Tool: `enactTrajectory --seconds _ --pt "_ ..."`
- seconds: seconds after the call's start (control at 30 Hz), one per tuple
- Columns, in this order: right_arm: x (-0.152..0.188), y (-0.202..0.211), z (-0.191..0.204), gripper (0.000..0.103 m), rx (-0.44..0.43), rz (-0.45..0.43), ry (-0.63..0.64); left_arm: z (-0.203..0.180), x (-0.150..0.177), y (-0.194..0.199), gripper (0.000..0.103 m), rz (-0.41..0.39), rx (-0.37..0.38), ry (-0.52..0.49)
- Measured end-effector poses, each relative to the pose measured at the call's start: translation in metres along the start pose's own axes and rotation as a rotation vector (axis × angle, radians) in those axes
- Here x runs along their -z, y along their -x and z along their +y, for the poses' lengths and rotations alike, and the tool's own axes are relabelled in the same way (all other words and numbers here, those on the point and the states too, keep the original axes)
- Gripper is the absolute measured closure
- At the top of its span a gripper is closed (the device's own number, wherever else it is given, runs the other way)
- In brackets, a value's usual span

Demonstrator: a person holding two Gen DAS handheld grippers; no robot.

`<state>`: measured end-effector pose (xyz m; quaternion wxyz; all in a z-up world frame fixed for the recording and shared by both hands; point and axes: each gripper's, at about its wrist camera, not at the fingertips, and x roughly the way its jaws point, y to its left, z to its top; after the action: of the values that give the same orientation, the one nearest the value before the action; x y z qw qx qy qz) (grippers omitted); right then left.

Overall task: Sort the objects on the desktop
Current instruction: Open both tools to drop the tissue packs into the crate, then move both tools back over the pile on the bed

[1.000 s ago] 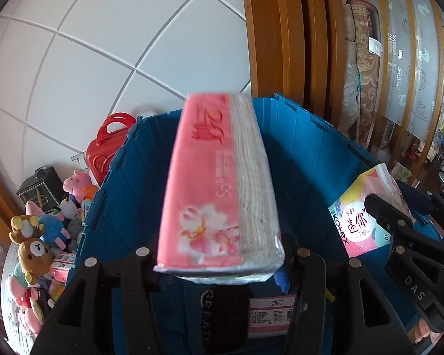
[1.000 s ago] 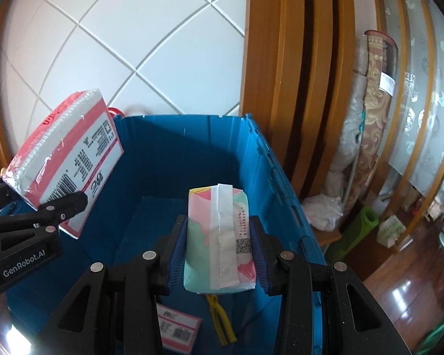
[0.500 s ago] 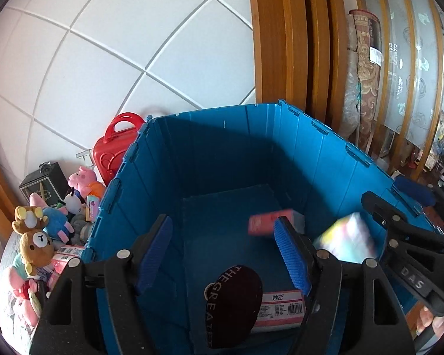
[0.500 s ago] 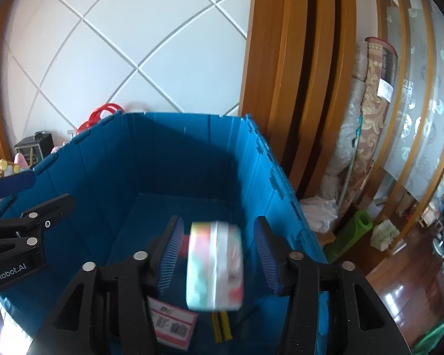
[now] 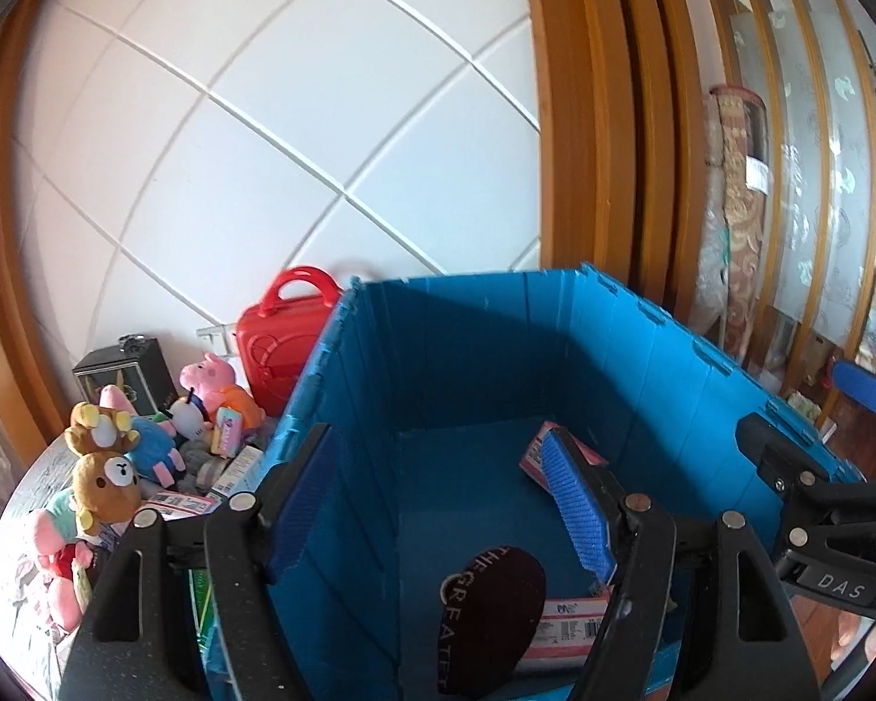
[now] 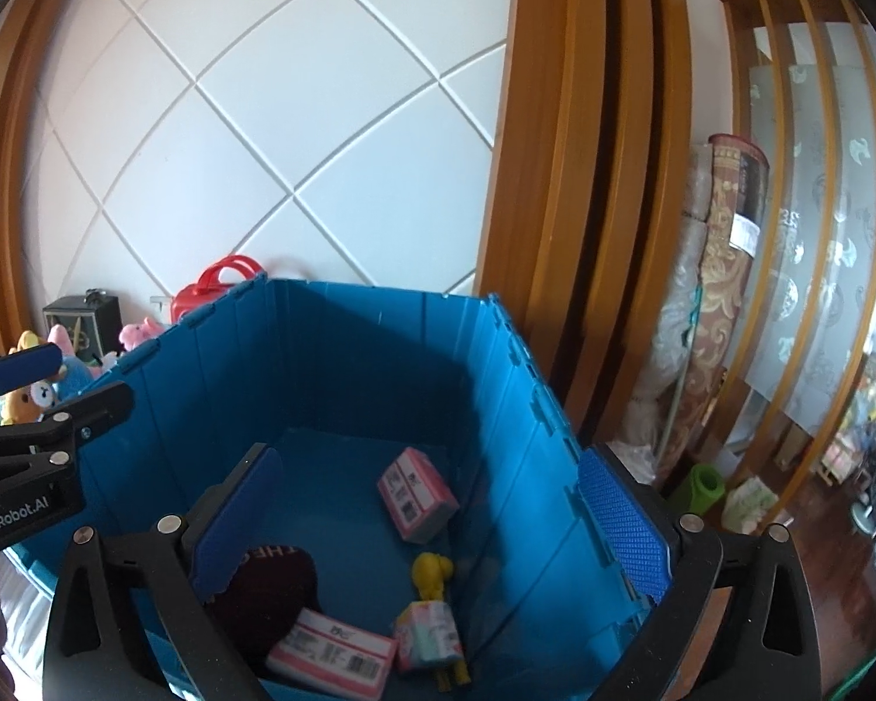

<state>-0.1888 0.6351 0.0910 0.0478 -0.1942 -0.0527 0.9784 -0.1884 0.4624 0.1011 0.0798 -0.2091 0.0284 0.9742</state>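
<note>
A blue plastic crate [image 5: 485, 362] [image 6: 344, 362] fills both views. On its floor lie a pink tissue pack [image 6: 417, 493] [image 5: 546, 455], a small pastel tissue pack [image 6: 432, 637], another pink pack [image 6: 333, 651] [image 5: 566, 622], a dark maroon cap [image 5: 490, 607] [image 6: 268, 584] and a yellow toy [image 6: 432, 572]. My left gripper [image 5: 444, 502] is open and empty above the crate's left side. My right gripper [image 6: 432, 526] is open and empty above the crate's right side.
Plush toys [image 5: 111, 467], a pink pig toy [image 5: 210, 377], a red toy case [image 5: 280, 327] and a black box [image 5: 125, 368] sit left of the crate. A wooden frame [image 6: 560, 175], rolled carpets [image 6: 724, 269] and a green roll [image 6: 704, 488] stand to the right.
Both grippers opened and let go of their tissue packs, which fell to the crate floor. Both grippers have opened wider and risen slightly.
</note>
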Motion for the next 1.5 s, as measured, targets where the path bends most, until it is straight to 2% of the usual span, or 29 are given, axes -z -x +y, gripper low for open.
enactTrajectory --seconds 0.33,0.57,0.83,1.03,1.2,1.4,1.5 --pt "-0.003 0.021 0.039 0.0 -0.09 -0.057 0.021 0.051 0.005 0.038 0.031 -0.144 -0.062 0.094" --pt "-0.009 0.032 0.094 0.0 -0.184 -0.081 0.062 0.099 0.015 0.053 0.031 -0.145 -0.138 0.108" --pt "-0.013 0.046 0.18 0.0 -0.28 -0.079 0.1 0.187 0.044 0.069 0.031 -0.084 -0.209 0.156" --pt "-0.008 0.058 0.253 0.0 -0.362 -0.046 0.129 0.264 0.079 0.082 0.031 -0.011 -0.264 0.218" --pt "0.001 0.064 0.306 0.0 -0.413 -0.025 0.139 0.325 0.114 0.088 0.031 0.056 -0.323 0.226" --pt "0.023 0.055 0.366 0.0 -0.452 0.065 0.141 0.395 0.167 0.084 0.031 0.173 -0.361 0.243" --pt "0.041 0.045 0.389 0.0 -0.443 0.132 0.147 0.42 0.194 0.077 0.031 0.239 -0.349 0.267"
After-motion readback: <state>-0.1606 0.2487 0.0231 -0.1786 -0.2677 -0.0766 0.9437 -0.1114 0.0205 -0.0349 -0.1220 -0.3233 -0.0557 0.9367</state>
